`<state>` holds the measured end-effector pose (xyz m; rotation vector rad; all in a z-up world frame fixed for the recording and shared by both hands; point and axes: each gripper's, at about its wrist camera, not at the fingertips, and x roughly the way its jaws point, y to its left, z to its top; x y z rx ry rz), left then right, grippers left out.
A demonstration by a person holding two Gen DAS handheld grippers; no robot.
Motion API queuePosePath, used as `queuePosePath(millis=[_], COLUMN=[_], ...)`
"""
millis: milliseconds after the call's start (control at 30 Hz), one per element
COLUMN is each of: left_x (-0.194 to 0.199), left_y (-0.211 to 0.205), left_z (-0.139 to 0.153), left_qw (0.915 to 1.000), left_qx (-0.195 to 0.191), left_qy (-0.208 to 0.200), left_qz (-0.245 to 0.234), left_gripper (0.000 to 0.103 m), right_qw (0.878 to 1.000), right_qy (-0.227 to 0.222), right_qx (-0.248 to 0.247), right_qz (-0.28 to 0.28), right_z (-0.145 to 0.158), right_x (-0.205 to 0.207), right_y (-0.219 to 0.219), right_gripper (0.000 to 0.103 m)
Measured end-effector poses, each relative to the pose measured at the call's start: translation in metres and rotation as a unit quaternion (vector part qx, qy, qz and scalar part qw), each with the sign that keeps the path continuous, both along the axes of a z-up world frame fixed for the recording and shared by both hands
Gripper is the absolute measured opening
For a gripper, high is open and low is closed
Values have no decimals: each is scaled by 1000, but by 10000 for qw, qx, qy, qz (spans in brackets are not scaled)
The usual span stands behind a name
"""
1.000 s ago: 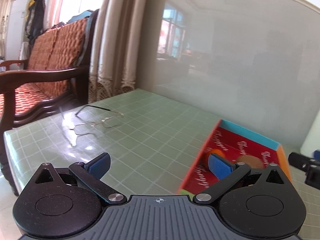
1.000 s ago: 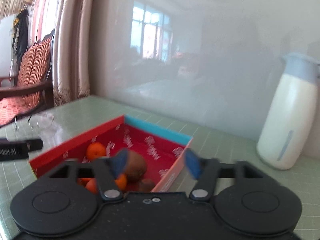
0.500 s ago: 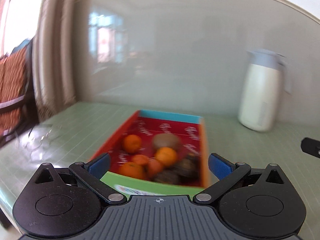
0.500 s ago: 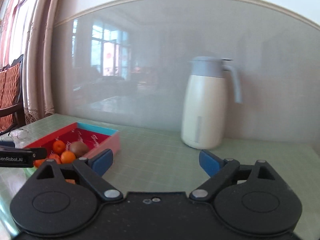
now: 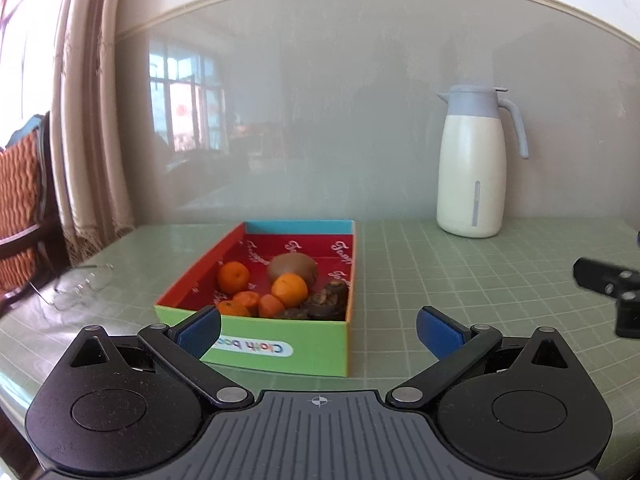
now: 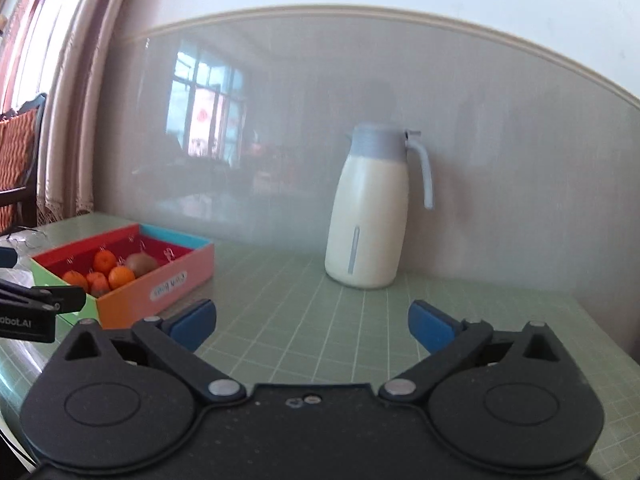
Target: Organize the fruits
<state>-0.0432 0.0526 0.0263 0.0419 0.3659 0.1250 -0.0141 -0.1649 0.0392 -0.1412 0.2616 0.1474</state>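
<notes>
Fruit: we see small oranges [image 5: 289,289], a brown kiwi [image 5: 292,267] and dark wrinkled pieces [image 5: 329,299] heaped at the near end of the box [image 5: 276,354].
Handling: we judge the oranges light, round, apt to roll; soft skins bruise, so we would pinch gently across the middle.
Box: on the green table [image 5: 460,280], light card, likely to slide.
Left gripper [image 5: 318,330]: wide open, empty, just short of the box.
Right gripper [image 6: 312,326]: wide open, empty, facing the jug [image 6: 370,216].

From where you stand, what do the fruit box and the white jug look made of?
The fruit box looks like printed cardboard: thin flat walls, matte colour panels, a label on the front. The white jug seems plastic or coated metal, with a smooth, faintly glossy body and grey-blue lid; I can't tell which.
</notes>
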Motion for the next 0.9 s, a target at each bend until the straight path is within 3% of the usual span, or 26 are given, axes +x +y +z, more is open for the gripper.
queuePosePath(millis=[267, 900], left_x=[-5, -4], left_y=[0, 1], left_z=[-1, -4], left_qw=[9997, 9995], left_qx=[-189, -247], left_qy=[-136, -172], left_qz=[-55, 10], left_gripper=[103, 103], right_qw=[9998, 9996], right_qy=[145, 180], right_qx=[-122, -204], right_qz=[-7, -113], right_z=[-6, -8], right_x=[1, -1], right_y=[7, 3], right_gripper=[103, 103])
